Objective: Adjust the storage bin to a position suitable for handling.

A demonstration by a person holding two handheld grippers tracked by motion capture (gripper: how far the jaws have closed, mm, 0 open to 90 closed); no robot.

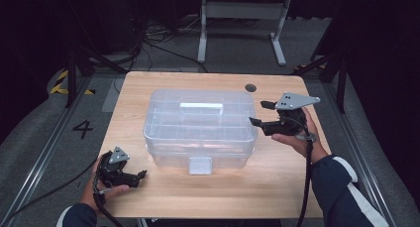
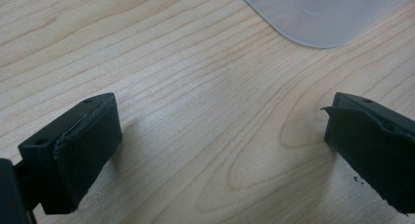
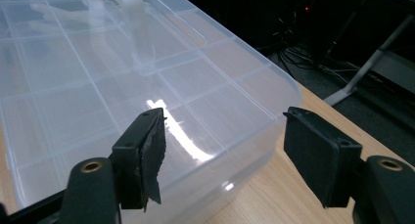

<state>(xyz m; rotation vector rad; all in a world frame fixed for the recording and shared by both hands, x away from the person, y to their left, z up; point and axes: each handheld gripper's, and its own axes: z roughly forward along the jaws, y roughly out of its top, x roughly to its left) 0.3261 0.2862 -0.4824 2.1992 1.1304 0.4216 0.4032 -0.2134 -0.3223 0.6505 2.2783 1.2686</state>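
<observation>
mid-table, the clear plastic box sits latched and untouched as we bring our right gripper, jaws spread and empty, to its edge; our left gripper rests released near the front. all work remains.

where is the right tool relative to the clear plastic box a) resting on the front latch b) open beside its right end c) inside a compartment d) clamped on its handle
b: the right tool stands open at the right end of the clear plastic box, jaws apart and gripping nothing.
</observation>
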